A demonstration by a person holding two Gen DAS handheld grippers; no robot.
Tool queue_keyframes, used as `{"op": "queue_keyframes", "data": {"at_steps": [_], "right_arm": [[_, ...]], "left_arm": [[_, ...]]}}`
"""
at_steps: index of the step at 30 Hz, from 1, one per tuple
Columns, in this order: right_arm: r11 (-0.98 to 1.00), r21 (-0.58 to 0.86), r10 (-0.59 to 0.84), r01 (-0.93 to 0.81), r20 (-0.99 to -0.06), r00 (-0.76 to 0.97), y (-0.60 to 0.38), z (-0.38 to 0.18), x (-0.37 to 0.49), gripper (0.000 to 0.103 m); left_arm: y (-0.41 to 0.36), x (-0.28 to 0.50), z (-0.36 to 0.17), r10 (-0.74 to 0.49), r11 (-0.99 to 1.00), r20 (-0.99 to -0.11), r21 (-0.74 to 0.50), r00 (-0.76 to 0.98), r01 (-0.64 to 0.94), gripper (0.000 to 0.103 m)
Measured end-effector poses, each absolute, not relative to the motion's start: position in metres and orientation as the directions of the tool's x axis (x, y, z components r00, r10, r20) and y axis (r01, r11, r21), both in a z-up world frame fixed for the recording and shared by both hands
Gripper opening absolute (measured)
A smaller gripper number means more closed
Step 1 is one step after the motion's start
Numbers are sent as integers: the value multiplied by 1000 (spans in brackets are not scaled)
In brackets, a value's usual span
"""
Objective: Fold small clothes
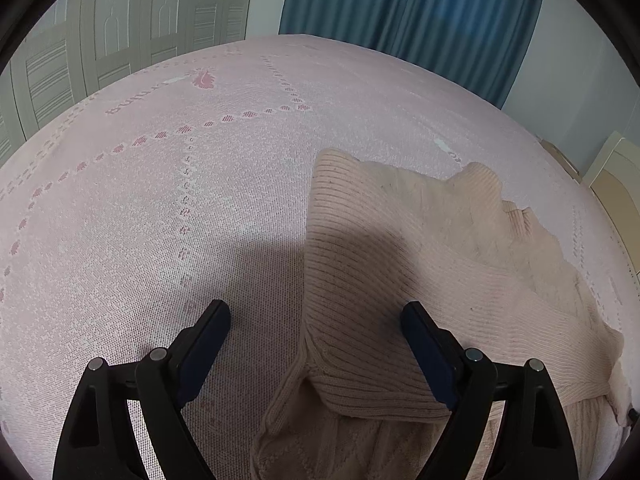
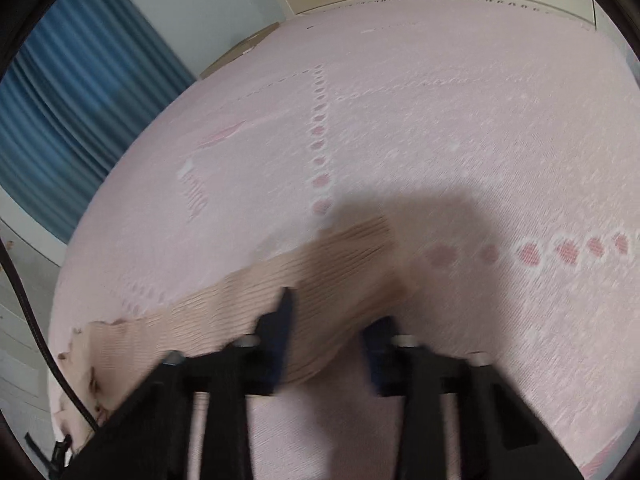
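A pale pink ribbed knit sweater (image 1: 400,264) lies partly folded on the pink bedspread (image 1: 160,208). In the left wrist view my left gripper (image 1: 316,312) is open, its fingers on either side of a ribbed fold of the sweater, just above it. In the blurred right wrist view my right gripper (image 2: 332,312) has its fingers partly apart with a ribbed sleeve or edge of the sweater (image 2: 320,272) draped between them; I cannot tell whether it grips the cloth.
The bedspread (image 2: 460,128) has rows of red heart marks. Blue curtains (image 1: 412,8) and a white wardrobe (image 1: 120,28) stand behind the bed. A cream headboard (image 1: 616,184) is at the right edge. A black cable (image 2: 28,308) hangs at the left.
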State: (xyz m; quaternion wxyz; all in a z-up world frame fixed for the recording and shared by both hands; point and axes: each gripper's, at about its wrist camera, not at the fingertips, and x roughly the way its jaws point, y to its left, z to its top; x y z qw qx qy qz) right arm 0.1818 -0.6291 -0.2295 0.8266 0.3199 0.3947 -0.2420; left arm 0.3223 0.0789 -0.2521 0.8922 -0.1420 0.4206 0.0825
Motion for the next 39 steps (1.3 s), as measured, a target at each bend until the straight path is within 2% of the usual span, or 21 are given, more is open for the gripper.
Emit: {"op": "queue_keyframes", "data": {"at_steps": [8,12,18,24,31,37,39], "right_arm": [[736,309,-215,602,-737,641,-595,-151,203,5],[813,226,-248,537,-700,670,-539,-107,232,5],[913,154,-194,377,-649,736,-432,-60,285,5],[968,138,-72,212,-653,754,-329,-51,317,5],[995,88,31,42,-692,721,-223,-70,335,5],[989,133,141,-64,-718,682,-146,-86,352,5],[985,139,171,-101,-724,668,-117,-94,357,5]], "left_arm": [[81,320,-250,13,938,-774,-210,634,-274,87],[86,318,-247,-7,929,-774,-239,634,-283,87],[102,312,-243,-21,905,-774,-284,632,-317,87],[124,308,-234,-26,884,-759,-321,650,-339,87],[166,299,-230,-20,849,-747,-364,665,-383,87],[201,291,-233,-45,814,-747,-412,664,-409,87],[206,290,-235,-40,828,-755,-392,655,-400,87]]}}
